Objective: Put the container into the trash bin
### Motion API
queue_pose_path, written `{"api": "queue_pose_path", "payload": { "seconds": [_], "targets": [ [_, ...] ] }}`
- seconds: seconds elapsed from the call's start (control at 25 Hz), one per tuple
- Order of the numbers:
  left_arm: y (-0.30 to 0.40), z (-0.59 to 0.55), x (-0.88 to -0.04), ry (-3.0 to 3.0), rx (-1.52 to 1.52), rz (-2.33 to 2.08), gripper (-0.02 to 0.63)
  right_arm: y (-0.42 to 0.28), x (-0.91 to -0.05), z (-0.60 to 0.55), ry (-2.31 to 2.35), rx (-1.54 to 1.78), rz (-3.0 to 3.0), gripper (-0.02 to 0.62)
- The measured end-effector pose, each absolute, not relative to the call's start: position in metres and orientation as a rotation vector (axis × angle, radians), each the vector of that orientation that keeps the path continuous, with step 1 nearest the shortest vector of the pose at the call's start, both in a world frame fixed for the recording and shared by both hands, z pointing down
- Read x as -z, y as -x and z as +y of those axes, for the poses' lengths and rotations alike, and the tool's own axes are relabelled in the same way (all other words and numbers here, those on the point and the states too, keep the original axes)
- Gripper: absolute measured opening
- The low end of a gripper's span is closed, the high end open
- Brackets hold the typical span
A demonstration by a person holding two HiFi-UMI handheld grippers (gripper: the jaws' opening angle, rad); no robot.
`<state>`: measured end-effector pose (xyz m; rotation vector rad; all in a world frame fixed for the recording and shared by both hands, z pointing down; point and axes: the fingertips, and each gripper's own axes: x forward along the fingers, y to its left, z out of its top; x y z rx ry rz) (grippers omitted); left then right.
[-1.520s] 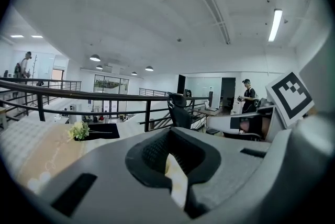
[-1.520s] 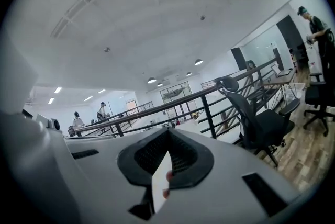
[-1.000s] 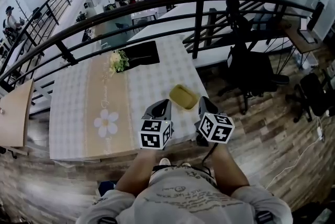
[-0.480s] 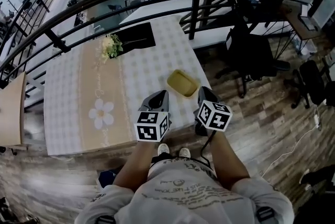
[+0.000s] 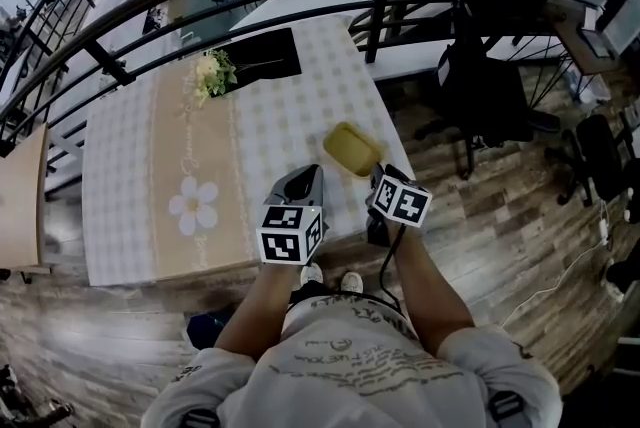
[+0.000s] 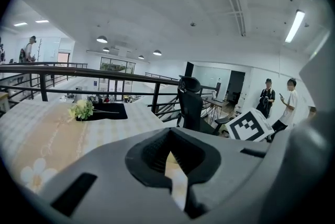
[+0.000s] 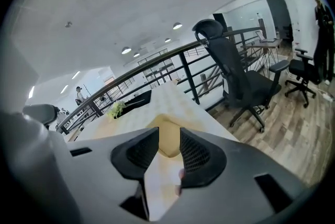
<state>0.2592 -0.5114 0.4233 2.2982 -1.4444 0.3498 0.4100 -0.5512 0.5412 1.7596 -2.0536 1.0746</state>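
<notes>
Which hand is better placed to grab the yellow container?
Right. The right tongs are opening, aimed at the container just ahead; the left tongs are shut and off to its side.

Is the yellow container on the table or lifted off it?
On the table: the container rests flat on the checked cloth, near the right edge.

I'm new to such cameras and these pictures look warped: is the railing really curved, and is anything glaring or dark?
Head view: the wide lens likely bows the railing into an arc; the yellow container on the table looks sharp. Left gripper view: black round border, and a ceiling lamp glares. Right gripper view: same border, and the office chair leans.
</notes>
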Motion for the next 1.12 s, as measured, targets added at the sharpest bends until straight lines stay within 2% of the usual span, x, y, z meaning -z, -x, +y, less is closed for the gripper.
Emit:
{"api": "queue_pose_path", "payload": {
  "seconds": [0.32,0.76,0.8,0.96,1.12],
  "targets": [
    [-0.247,-0.512,-0.426,-2.274,-0.357,-1.475,0.005,-0.415,-0.592,-0.575,-1.809,-1.163,-1.912,0.164],
    [-0.230,-0.516,-0.424,-2.261,-0.336,-1.528,0.005,-0.409,-0.649,-0.590,-1.737,-1.237,-1.721,0.164],
    [-0.229,-0.516,-0.423,-2.263,-0.334,-1.532,0.005,-0.408,-0.655,-0.590,-1.722,-1.262,-1.701,0.159],
    [-0.224,-0.517,-0.419,-2.267,-0.332,-1.543,0.005,-0.410,-0.665,-0.586,-1.721,-1.357,-1.615,0.018],
    [-0.220,-0.520,-0.417,-2.265,-0.329,-1.552,0.005,-0.410,-0.656,-0.590,-1.747,-1.357,-1.618,0.011]
  ]
}}
